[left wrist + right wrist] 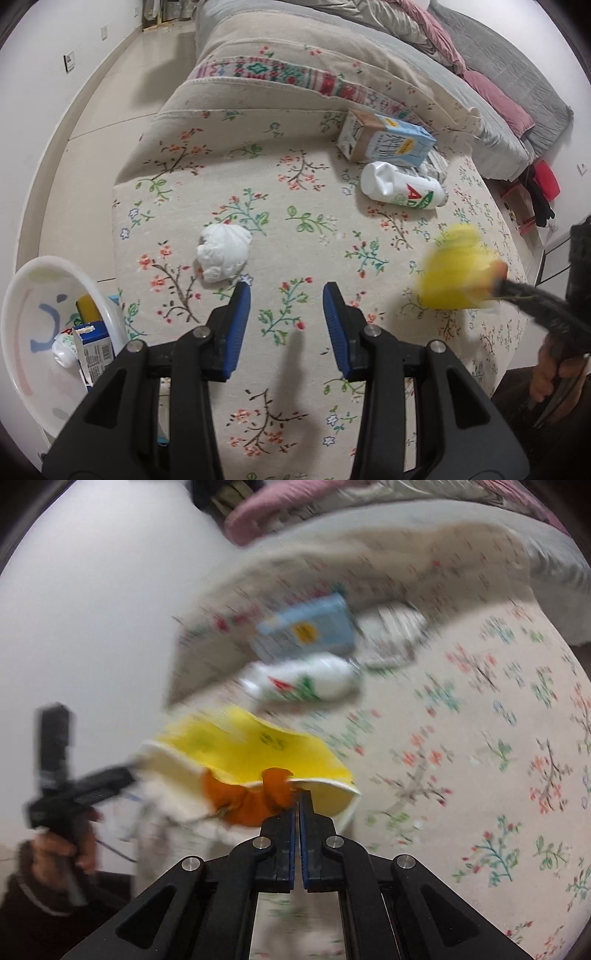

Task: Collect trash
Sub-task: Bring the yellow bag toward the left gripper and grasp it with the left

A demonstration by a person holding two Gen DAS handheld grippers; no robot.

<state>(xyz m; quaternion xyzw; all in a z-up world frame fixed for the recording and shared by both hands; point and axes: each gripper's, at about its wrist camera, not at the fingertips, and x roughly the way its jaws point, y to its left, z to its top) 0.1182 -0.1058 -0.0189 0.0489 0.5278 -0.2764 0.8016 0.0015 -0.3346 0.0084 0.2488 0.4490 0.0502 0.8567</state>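
Right gripper: fingers pressed together on the rim of a crushed yellow paper cup with orange scrap inside; cup held off the floral-covered sofa seat, near its right edge, image blurred. Left gripper: fingers apart, nothing between them, hovering over the seat's front part. Crumpled white tissue lies just beyond the left finger. White bottle and blue milk carton lie touching toward the back right. White basin beside the seat's left edge holds other trash.
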